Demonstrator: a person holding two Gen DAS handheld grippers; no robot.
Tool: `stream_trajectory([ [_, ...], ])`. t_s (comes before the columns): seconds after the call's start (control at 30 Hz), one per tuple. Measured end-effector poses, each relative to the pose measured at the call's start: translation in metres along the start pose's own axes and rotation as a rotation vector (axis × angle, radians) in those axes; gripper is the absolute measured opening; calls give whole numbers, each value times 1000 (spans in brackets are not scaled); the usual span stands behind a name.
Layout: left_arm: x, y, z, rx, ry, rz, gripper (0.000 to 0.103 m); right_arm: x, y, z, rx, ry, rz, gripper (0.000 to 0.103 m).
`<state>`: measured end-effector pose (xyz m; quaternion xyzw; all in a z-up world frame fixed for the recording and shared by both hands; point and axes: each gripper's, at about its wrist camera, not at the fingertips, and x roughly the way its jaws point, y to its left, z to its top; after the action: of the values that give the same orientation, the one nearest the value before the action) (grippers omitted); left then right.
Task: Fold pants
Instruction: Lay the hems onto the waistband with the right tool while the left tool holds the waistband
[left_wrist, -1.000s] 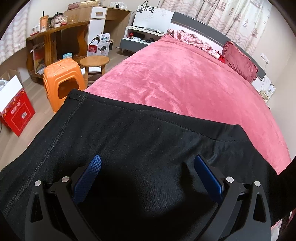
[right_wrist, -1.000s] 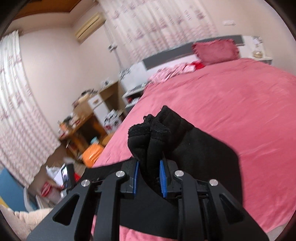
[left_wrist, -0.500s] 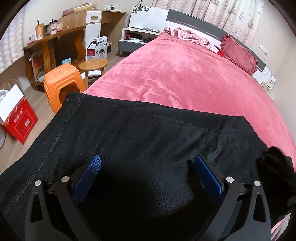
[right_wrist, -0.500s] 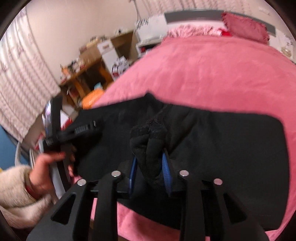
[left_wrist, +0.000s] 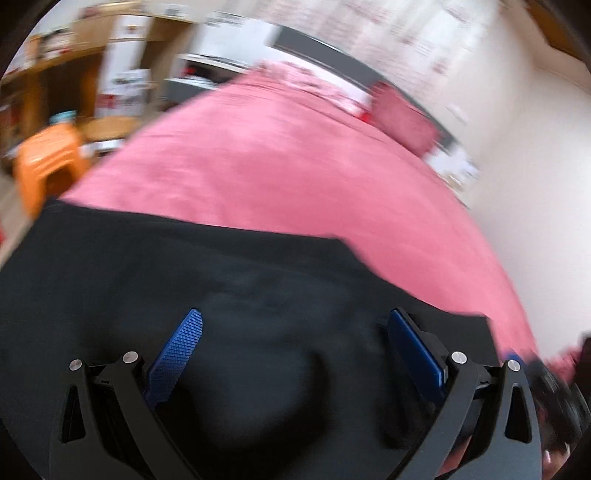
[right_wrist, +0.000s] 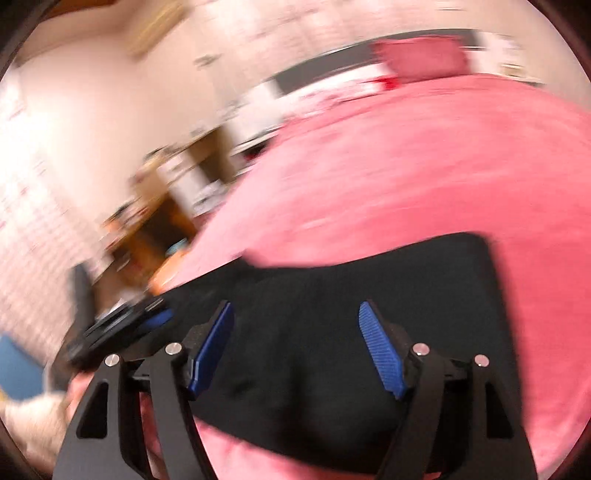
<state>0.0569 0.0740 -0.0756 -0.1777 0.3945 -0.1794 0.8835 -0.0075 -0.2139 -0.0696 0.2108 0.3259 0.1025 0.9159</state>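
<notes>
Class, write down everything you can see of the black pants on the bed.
The black pants look like soft, matte knit fabric, lying folded and mostly flat on the pink bedspread near its front edge. Blur hides seams. Both the right gripper and left gripper hover open above them, gripping nothing.

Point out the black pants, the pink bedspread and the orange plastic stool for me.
Black fabric pants (left_wrist: 258, 295): left wrist view, on the flat middle of the cloth.
Pink plush bedspread (left_wrist: 277, 166): left wrist view, on its bare centre.
Orange plastic stool (left_wrist: 48, 162): left wrist view, on its blurred top.
</notes>
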Motion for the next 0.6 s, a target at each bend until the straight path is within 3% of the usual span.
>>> stream_trajectory([
  [0.1,24,-38,-2,87,97,-100,100,1,-37,7,90,-5,-145,54],
  [0.2,53,-60,-5,118,206,-113,100,0,-65,9,147,-12,-197,47],
  [0.3,77,-68,-12,92,266,-135,100,8,-72,8,99,8,-251,44],
  [0.43,85,-71,-20,109,254,-102,99,19,-74,3,37,39,-304,45],
  [0.53,84,-78,-24,196,246,-61,83,28,-77,-7,-2,57,-331,45],
  [0.6,84,-80,-26,214,241,-56,78,29,-75,-12,-11,52,-337,45],
])
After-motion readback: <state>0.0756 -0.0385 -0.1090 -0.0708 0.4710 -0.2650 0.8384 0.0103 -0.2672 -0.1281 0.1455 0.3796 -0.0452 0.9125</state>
